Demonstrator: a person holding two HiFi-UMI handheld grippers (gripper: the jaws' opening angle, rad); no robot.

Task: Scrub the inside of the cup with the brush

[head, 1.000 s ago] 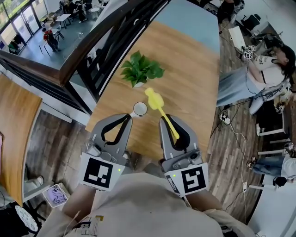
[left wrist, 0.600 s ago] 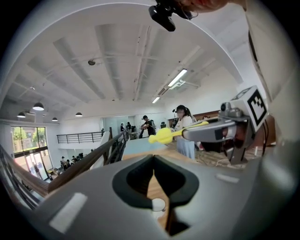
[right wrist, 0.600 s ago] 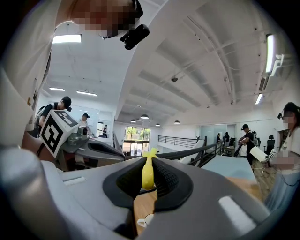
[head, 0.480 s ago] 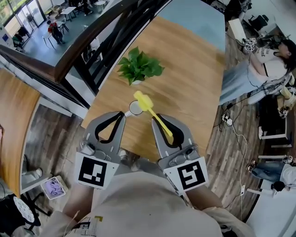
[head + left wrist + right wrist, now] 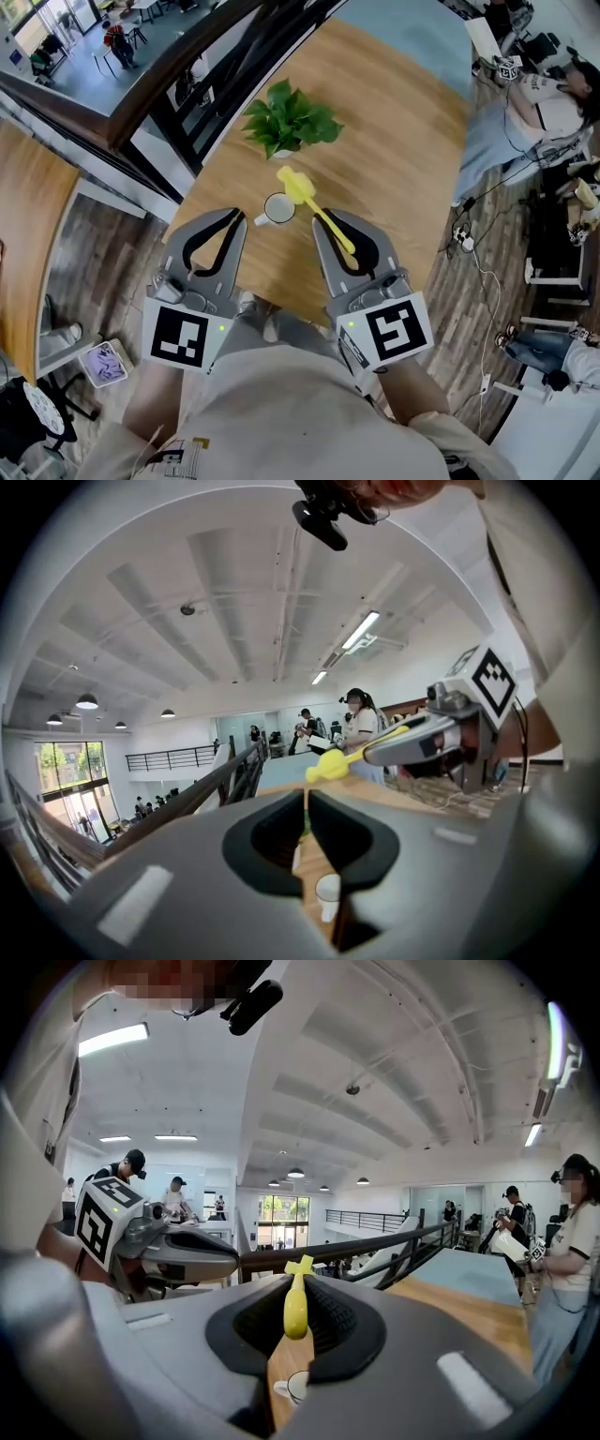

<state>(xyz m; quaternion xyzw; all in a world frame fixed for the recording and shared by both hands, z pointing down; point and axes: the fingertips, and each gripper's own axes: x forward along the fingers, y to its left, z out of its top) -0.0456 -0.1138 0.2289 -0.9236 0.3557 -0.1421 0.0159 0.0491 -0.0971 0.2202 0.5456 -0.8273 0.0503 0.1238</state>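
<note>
Item, nearest you: your left gripper (image 5: 232, 218); jaws drawn together but for a thin slit, nothing between them; its own view shows this, the head view does not.

Item: your right gripper (image 5: 337, 230); jaws clamped on the handle of the yellow brush (image 5: 317, 212); the right gripper view shows the handle pinched between the dark pads and running straight away from you, ending in a small cross shape; only the head view shows the whole brush, slanting up and left to its broad head.

Item: white cup (image 5: 279, 208); upright on the table, mouth up, just ahead of the two gripper tips and between them, nearer the left one, its handle turned toward that gripper; the head view sets the brush head just beside the cup's far right rim; the left gripper view shows that head raised well above the cup, not inside it; each gripper view shows the cup low in the gap beneath its jaws.

Item: potted plant (image 5: 289, 124); green, beyond the cup on the same surface, apart from it.

Surface: wooden table (image 5: 394, 169); light wood, grey-blue at its far end.

Room: dark railing (image 5: 178, 70) along the table's left edge, a lower floor with people beyond it; plank floor with cables to your right; a person (image 5: 539, 94) at the far right; the gripper views add a white ribbed ceiling, strip lights, round lamps, tall windows.
</note>
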